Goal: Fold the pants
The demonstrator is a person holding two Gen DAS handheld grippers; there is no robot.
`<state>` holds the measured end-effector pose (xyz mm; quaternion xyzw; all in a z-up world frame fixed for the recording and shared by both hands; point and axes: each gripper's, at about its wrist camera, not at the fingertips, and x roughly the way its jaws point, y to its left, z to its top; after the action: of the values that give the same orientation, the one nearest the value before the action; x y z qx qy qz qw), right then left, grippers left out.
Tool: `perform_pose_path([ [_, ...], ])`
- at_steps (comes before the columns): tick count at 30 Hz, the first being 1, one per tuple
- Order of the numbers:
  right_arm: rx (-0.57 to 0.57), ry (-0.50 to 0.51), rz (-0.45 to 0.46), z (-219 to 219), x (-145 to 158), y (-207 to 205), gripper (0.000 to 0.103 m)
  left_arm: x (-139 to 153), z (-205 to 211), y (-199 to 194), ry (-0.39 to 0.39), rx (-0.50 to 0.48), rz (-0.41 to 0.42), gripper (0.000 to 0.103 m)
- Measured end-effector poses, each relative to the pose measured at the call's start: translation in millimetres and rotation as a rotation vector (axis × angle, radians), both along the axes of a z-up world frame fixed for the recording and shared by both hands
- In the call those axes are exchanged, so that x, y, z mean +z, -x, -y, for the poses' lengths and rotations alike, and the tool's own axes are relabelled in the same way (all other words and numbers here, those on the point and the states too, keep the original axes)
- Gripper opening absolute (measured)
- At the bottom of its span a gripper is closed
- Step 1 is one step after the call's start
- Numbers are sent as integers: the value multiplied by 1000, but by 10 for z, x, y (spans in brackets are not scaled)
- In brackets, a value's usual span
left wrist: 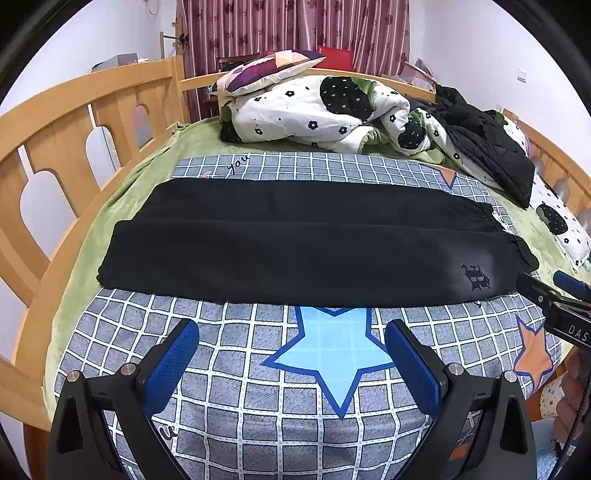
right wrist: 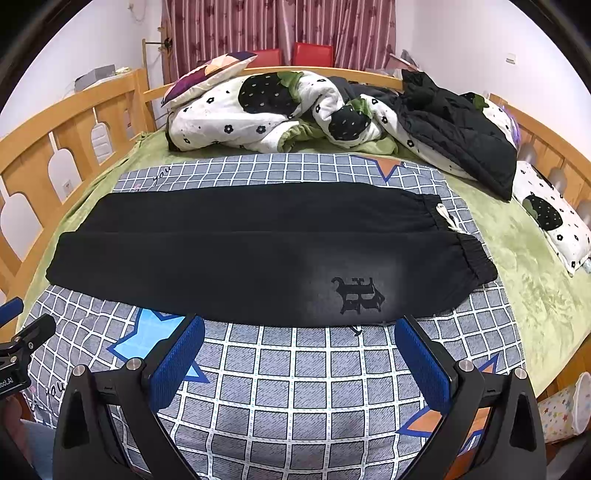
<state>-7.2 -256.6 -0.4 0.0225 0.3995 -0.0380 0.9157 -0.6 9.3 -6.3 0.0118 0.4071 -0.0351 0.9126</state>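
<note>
Your left tongs [left wrist: 291, 354] and right tongs [right wrist: 299, 356] both stand apart, holding nothing, above the grey checked star-print blanket [right wrist: 295, 387]. The black cotton pants [right wrist: 258, 254], folded lengthwise, lie flat just ahead of both, waistband beyond your right tongs.

A rumpled quilt [left wrist: 314, 110] and black jacket [left wrist: 484, 147] lay upper right; curtains [left wrist: 291, 33] hung top centre.
</note>
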Motion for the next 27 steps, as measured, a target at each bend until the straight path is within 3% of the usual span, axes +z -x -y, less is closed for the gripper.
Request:
perform_pose_path([
  [27, 1, -3, -4, 11, -2, -1, 101, 24, -23, 24, 18, 0, -10, 101],
])
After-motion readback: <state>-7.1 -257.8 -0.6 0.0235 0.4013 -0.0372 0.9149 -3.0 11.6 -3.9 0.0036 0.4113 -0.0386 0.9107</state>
